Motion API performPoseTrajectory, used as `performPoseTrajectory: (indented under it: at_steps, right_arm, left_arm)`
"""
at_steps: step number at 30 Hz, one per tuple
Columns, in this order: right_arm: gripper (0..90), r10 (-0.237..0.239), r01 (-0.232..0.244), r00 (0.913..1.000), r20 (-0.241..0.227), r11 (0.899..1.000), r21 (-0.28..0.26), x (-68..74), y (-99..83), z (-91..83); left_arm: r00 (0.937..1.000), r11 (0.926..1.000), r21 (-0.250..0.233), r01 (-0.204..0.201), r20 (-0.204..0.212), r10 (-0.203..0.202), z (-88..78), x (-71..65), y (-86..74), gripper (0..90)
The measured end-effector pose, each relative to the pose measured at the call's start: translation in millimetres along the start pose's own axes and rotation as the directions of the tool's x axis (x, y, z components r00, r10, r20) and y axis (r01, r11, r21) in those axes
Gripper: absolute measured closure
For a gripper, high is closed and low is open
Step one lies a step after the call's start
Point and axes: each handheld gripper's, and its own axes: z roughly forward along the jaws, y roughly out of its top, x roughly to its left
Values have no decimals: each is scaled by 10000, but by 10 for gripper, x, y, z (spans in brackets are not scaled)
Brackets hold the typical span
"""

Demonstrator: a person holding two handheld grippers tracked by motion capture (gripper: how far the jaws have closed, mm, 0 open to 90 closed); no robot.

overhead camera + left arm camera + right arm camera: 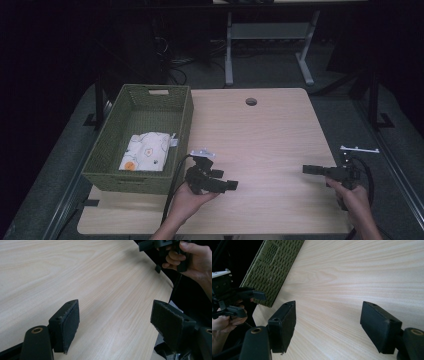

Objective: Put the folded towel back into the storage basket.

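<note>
Looks like the folding-and-stowing job is basically wrapped up here. The cloth [146, 151], a white piece with little orange and yellow prints, lies folded flat in the near end of the green woven basket [180, 125], which sits on the left side of the tabletop [265, 135].

Both tongs are empty. The left tongs [225, 185] sit just right of the basket's near corner, jaws spread wide and pointing across toward the other hand; in the left gripper view there's nothing but bare wood between the pads. The right tongs [310, 170] hover at the right edge of the tabletop, well apart from the basket, jaws also wide open and aimed back toward the left, again with only wood grain between them in the right gripper view. The left hand [190, 200] and right hand [352, 197] just hold them low over the tabletop.

So my read: the put-away step is done and this is the rest pose. If anything's left, it'd be reaching the left tongs back into the basket to tidy the cloth, since it lies a bit skewed toward the near wall. That'd need coming in over the rim from above, not from the side.
</note>
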Motion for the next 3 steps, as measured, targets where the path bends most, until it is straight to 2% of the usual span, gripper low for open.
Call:
performPoseTrajectory:
  at_steps: [3]
  right_arm:
    - [284, -40, 40, 10000, -53, 10000, -9, 15, -27, -1]
  left_arm:
    - [10000, 10000, 11, -96, 5, 96, -1, -2, -53, 234]
